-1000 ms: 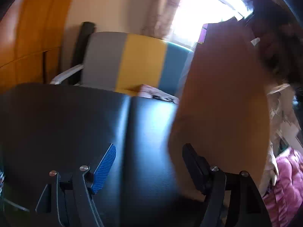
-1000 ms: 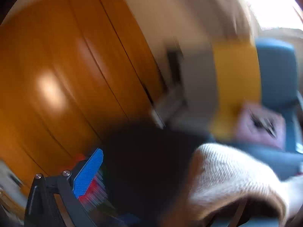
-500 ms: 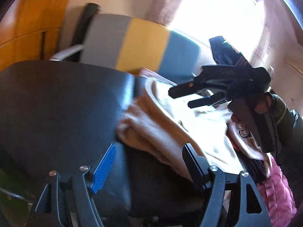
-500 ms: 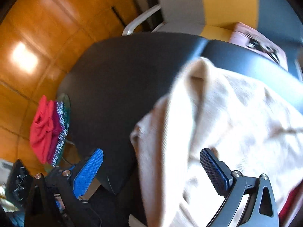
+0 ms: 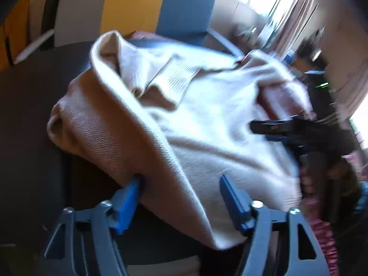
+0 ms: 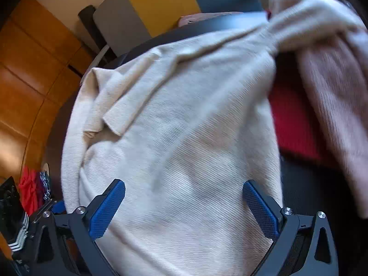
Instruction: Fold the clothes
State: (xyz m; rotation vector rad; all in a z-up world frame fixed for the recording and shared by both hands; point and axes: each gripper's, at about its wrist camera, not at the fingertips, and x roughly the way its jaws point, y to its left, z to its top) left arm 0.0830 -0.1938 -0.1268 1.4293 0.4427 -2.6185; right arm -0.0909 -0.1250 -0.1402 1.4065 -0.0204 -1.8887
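Observation:
A cream knitted sweater (image 5: 207, 124) lies crumpled on a dark tabletop (image 5: 27, 119). It fills the right wrist view (image 6: 184, 142) too. My left gripper (image 5: 179, 191) is open, its jaws standing either side of a fold at the sweater's near edge. My right gripper (image 6: 184, 197) is open low over the sweater's body, with cloth between the jaws. It also shows in the left wrist view (image 5: 287, 128) at the sweater's right side. One sleeve (image 6: 333, 96) trails to the right.
A red garment (image 6: 292, 124) lies under the sleeve on the right. A chair with grey, yellow and blue panels (image 5: 138, 7) stands behind the table. Red and patterned clothes (image 6: 32, 188) sit low at the left by orange wood panels (image 6: 30, 73).
The sweater dropped from hanging in the air onto the table. Both grippers moved down and in close over it, and the left one now straddles a fold.

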